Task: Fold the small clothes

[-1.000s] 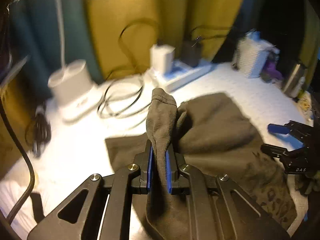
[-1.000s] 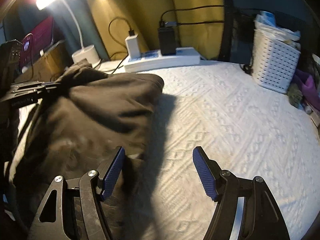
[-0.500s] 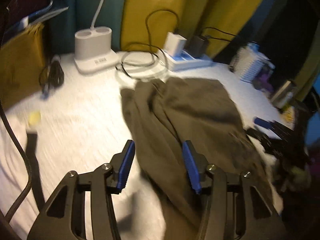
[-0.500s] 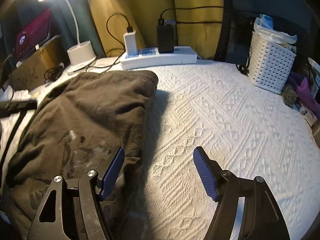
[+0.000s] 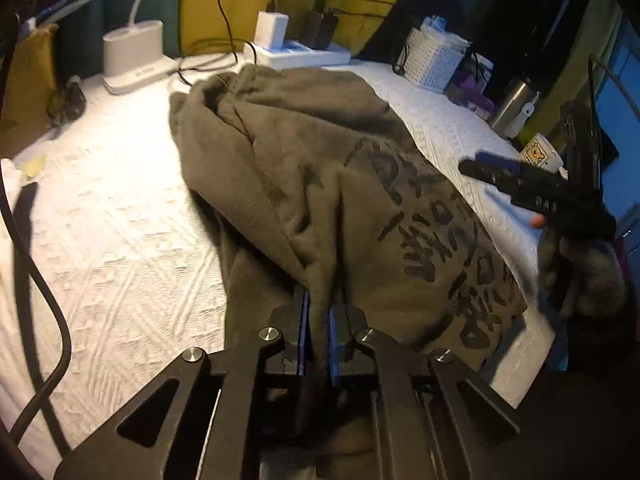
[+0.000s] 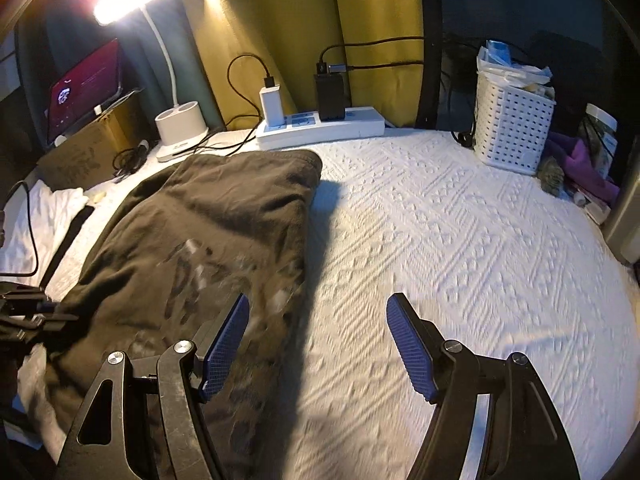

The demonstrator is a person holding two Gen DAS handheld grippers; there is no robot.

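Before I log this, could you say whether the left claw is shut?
Shut: the left claw pinches a ridge of the olive garment.

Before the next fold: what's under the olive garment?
The olive garment lies on the white textured cloth, which shows all around it. Whether anything else sits beneath is hidden by the fabric.

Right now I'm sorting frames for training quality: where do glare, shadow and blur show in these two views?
Right wrist view: the lit white desk lamp blows out the top left corner; the olive-brown printed garment casts a dark shadow rightwards on the white textured bedspread; the print looks smeared. Left wrist view: dimmer, edges bowed by the fisheye, and the right gripper is blurred at the right edge.
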